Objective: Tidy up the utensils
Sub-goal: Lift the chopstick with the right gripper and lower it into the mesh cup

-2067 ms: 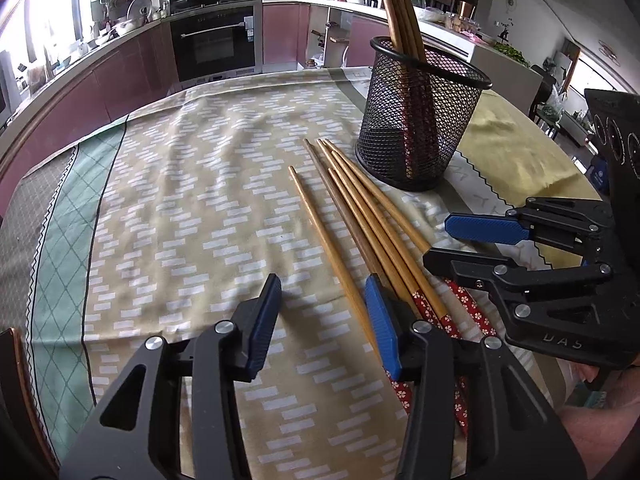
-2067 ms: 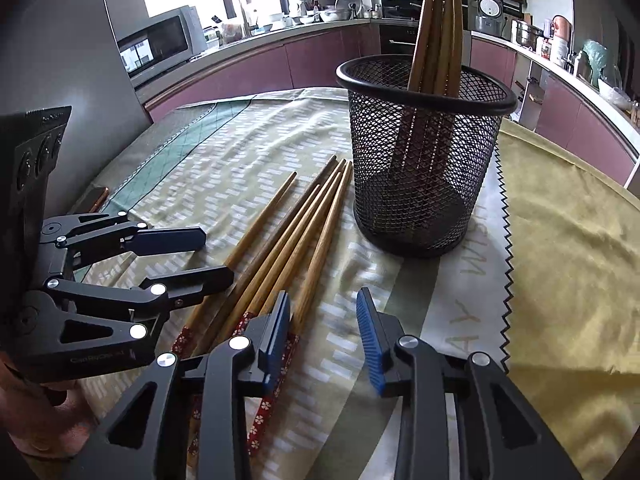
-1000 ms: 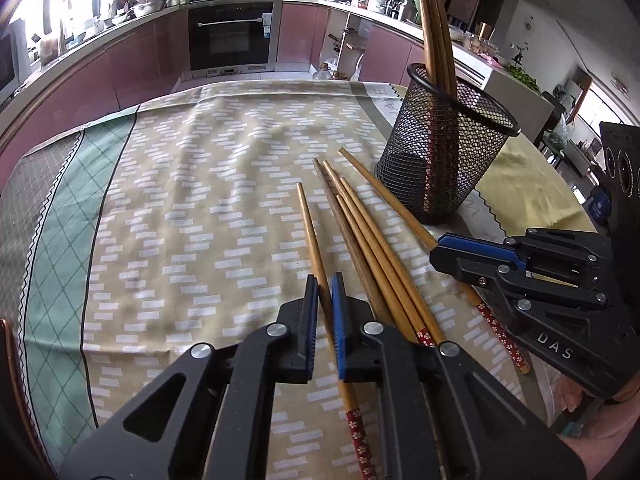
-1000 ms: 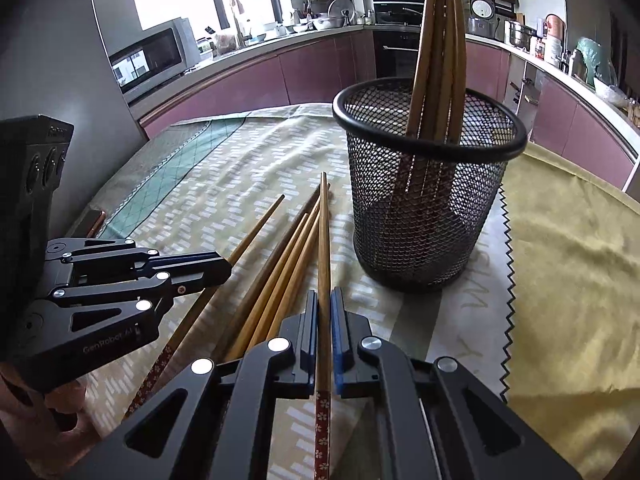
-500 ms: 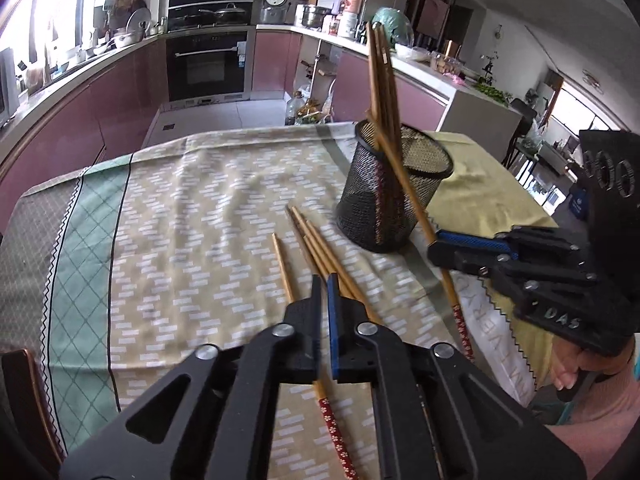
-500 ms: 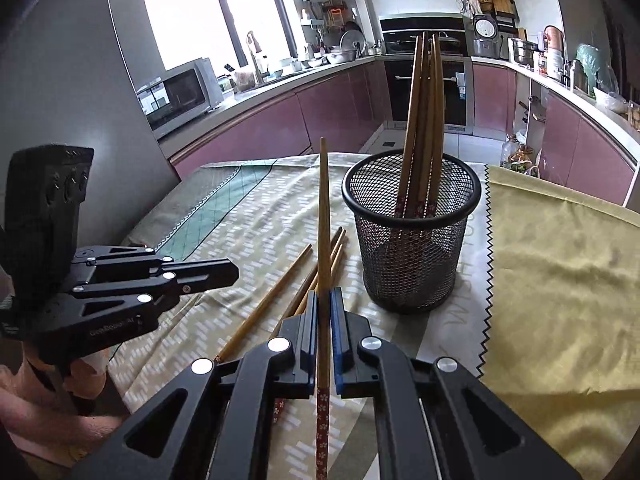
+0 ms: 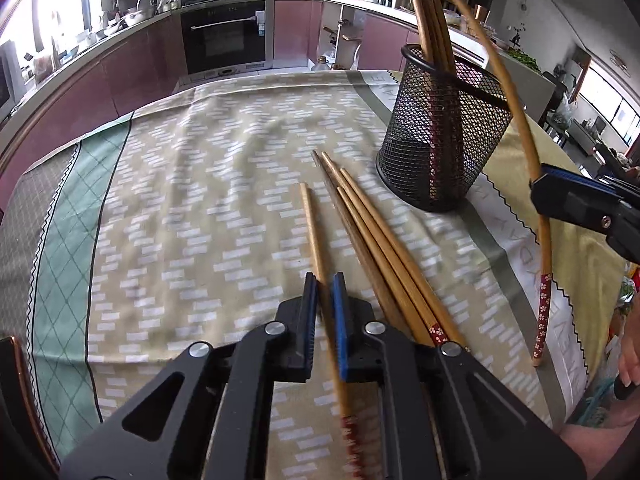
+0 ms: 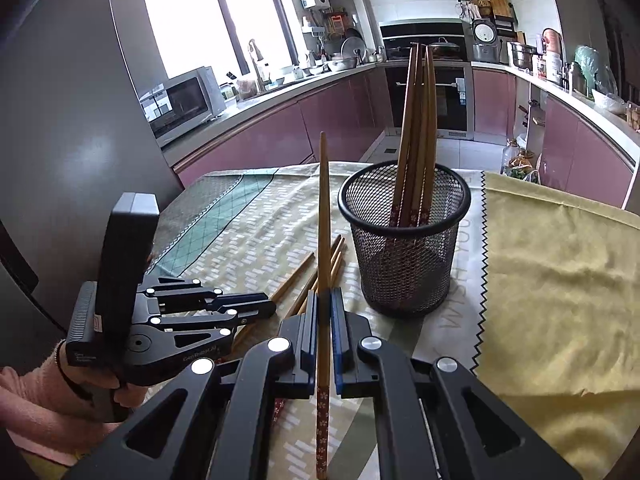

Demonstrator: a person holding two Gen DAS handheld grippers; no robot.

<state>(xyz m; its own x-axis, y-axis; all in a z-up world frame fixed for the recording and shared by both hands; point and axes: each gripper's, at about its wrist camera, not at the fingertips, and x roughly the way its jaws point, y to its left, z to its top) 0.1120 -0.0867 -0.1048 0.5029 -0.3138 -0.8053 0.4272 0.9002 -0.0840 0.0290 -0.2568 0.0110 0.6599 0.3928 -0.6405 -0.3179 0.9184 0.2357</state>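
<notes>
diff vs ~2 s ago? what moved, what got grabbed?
Both claws were open over the loose chopsticks. Now the right claw is shut on one chopstick and has lifted it off the cloth, tip up beside the mesh holder. The left claw has closed on another chopstick, still lying flat. Holder and three remaining chopsticks unchanged.

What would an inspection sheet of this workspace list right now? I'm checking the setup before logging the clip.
Surface: patterned tablecloth with a yellow cloth on one side.
Job's things: black mesh holder upright with several chopsticks inside; loose chopsticks lying beside it.
Clutter: nothing seen on the table.
Grippers: left gripper shut on a chopstick lying on the cloth; right gripper shut on a raised chopstick, tip near the holder.
Cables: nothing seen.
Surroundings: kitchen counters, oven, microwave, window.
</notes>
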